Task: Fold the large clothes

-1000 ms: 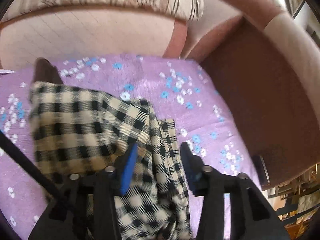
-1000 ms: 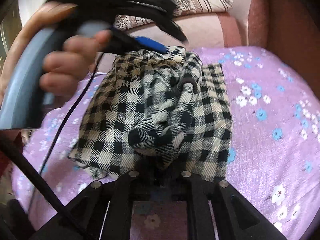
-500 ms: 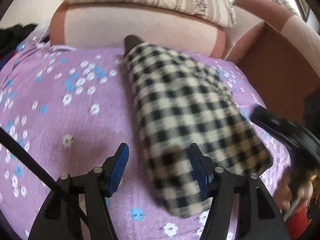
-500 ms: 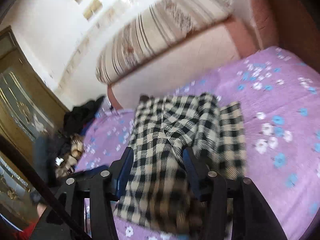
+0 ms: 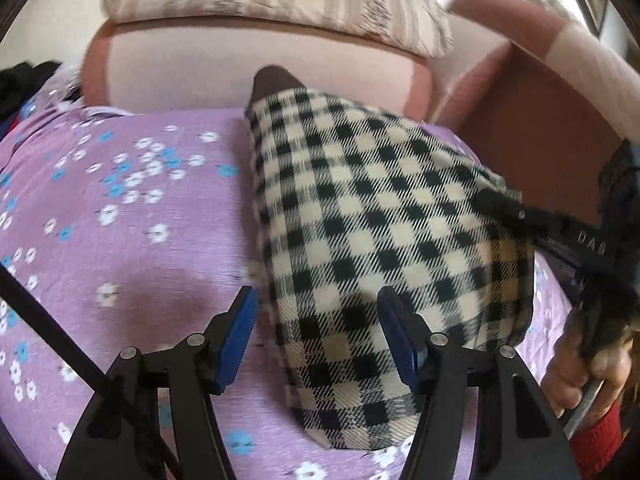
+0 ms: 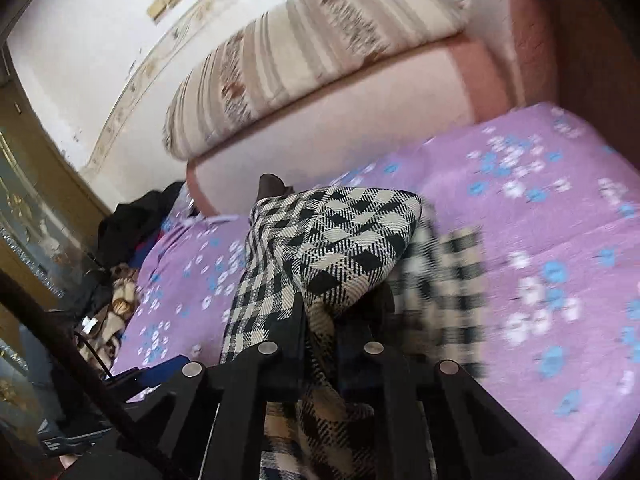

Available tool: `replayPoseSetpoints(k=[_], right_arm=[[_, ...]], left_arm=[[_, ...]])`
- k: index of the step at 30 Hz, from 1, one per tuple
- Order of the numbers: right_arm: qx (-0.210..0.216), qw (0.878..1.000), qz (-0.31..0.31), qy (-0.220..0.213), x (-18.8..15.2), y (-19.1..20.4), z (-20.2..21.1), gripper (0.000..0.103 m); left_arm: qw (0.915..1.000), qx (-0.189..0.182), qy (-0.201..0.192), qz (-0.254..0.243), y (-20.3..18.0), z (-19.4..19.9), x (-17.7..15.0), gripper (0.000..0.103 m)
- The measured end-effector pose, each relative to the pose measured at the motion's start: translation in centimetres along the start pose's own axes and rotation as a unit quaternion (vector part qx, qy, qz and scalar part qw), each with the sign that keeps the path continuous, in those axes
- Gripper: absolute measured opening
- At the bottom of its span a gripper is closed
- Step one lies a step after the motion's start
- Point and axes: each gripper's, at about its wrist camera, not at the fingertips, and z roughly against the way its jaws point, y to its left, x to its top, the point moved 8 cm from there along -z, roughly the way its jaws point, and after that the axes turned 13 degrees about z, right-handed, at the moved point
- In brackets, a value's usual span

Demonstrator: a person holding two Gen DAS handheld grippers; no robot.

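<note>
Purple floral bedcover (image 5: 132,216), one checked garment (image 5: 360,216) laid on it. Left gripper (image 5: 316,336) is held apart over its near edge; right gripper (image 6: 338,316), just closed, is clamped on a fold.

Home, living or sleeping room. Sofa bed (image 5: 260,64) with pink and brown upholstered back and armrest. Purple floral sheet (image 5: 120,220) spread over seat. Striped beige cushion (image 6: 304,52) along top of backrest. Pile of dark clothes (image 6: 136,220) and patterned blanket (image 6: 120,304) at far end of sheet. Wooden cabinet with gilt trim (image 6: 24,208) at left. White wall with ornamental border strip (image 6: 160,48). Checked garment (image 5: 380,220) lies on sheet.
</note>
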Motion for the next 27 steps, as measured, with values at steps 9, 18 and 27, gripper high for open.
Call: replayPoseSetpoints(k=[9, 18, 27], right_arm=[[-0.044, 0.994, -0.069, 0.069, -6.3, -7.0, -3.4, 0.013], [-0.003, 0.992, -0.123, 0.04, -6.5, -9.2, 1.0, 0.052], [-0.029, 0.992, -0.001, 0.125, -12.6, -4.2, 2.4, 0.017]], left_arm=[[0.995, 0.073, 0.038, -0.056, -0.5, -5.7, -3.8, 0.064], [0.9957, 0.06, 0.02, -0.068, -0.1, -1.0, -3.4, 0.063], [0.9901, 0.109, 0.033, -0.082, 0.6, -2.1, -7.4, 0.055]])
